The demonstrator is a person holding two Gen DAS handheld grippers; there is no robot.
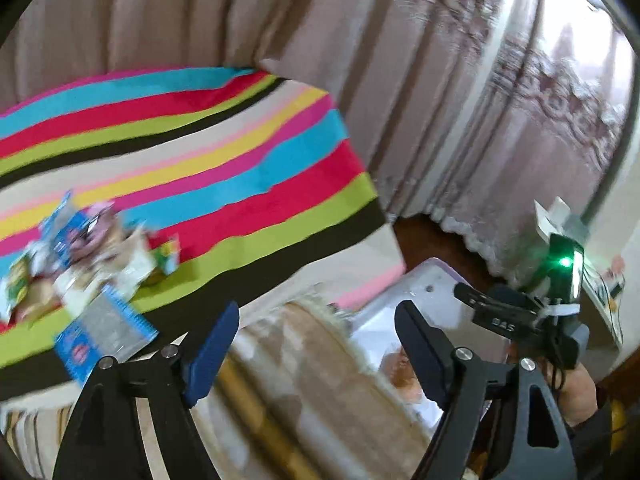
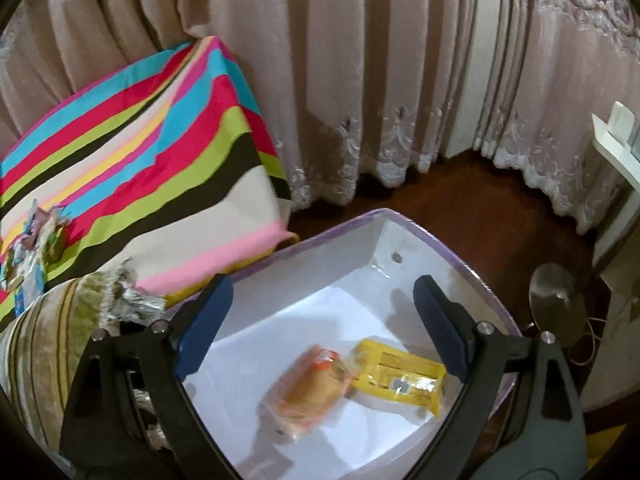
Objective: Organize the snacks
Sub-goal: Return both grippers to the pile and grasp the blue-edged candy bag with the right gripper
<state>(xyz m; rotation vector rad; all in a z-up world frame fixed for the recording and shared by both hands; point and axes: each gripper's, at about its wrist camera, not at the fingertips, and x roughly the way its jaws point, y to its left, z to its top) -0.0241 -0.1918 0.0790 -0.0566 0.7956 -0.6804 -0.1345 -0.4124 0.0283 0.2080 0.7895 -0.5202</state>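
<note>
1. The right gripper (image 2: 322, 324) has its blue-padded fingers (image 2: 206, 326) spread wide with nothing between them, and hangs directly over the open box (image 2: 404, 232).
2. The left gripper (image 1: 316, 350) is likewise released and empty. Its fingers (image 1: 214, 354) are parted above a striped cushion (image 1: 280, 384) that lies against the box's left side.
3. The box is white inside with a lilac outer wall, and stands on a dark wooden floor (image 2: 480, 216).
4. Two snacks lie on the box's floor, at the end nearest the right wrist camera. One is an orange-brown snack in clear wrap (image 2: 310, 390). The other is a yellow packet (image 2: 400, 372), just right of it and touching it at one corner.
5. Left of the box stands a surface covered with a striped cloth (image 2: 132, 148) in blue, red, green, brown, cream, pink and yellow bands.
6. A pile of snack packets (image 1: 80, 264) sits on that cloth, well apart from the box on its left. Motion blur hides most detail; a blue and silver packet (image 1: 104, 328) lies at the pile's nearer edge.
7. In the left wrist view the right gripper's body (image 1: 520, 316) shows over the box's right side, a green light glowing on it.
8. Beige curtains (image 2: 360, 80) with lace hems hang behind the box, down to the floor.
</note>
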